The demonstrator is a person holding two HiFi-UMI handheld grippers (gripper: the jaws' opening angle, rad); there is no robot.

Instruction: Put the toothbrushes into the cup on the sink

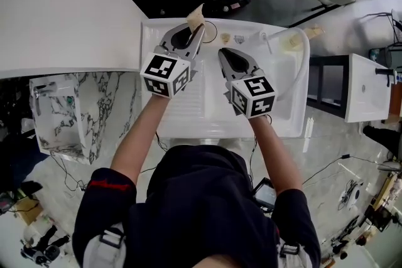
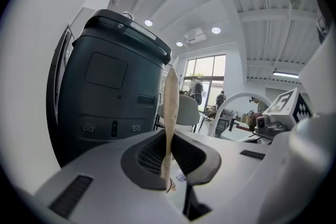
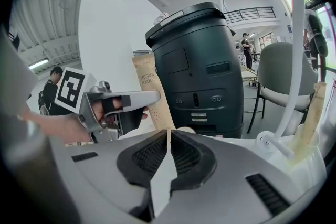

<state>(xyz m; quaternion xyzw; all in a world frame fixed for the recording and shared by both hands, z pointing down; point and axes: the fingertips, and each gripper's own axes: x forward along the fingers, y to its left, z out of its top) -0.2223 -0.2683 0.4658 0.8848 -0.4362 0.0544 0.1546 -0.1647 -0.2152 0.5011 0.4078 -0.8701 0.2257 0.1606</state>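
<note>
Left gripper view tells you most of it: the paper-sleeved toothbrush point(image 2: 170, 107) is pinched between the pads of your left gripper point(image 2: 169, 157), which is clamped on the sleeve's bottom end. The rest sticks up free.

It's seen edge-on there and stands nearly upright, long axis close to vertical. From the right gripper view the same toothbrush point(image 3: 152, 92) leans a touch to the left at its top. In the head view it point(image 1: 196, 17) pokes up and away from you, over the back left part of the sink point(image 1: 188, 116).

Progress, as far as I can judge: looks like partway. Over by the faucet point(image 3: 291, 60) on the right there's what seems to be the pale cup point(image 3: 307, 147), with another sleeved toothbrush point(image 3: 316, 105) leaning in it. So that one looks done, and the one you're holding is left to go. It's well apart from the cup, so you've got to carry it across the basin, then tip it in end-first.

Your right gripper point(image 3: 168, 136) is closed tight on nothing, pads pressed together, hanging over the middle of the sink point(image 1: 223, 54) just beside the left one point(image 1: 198, 30).
</note>
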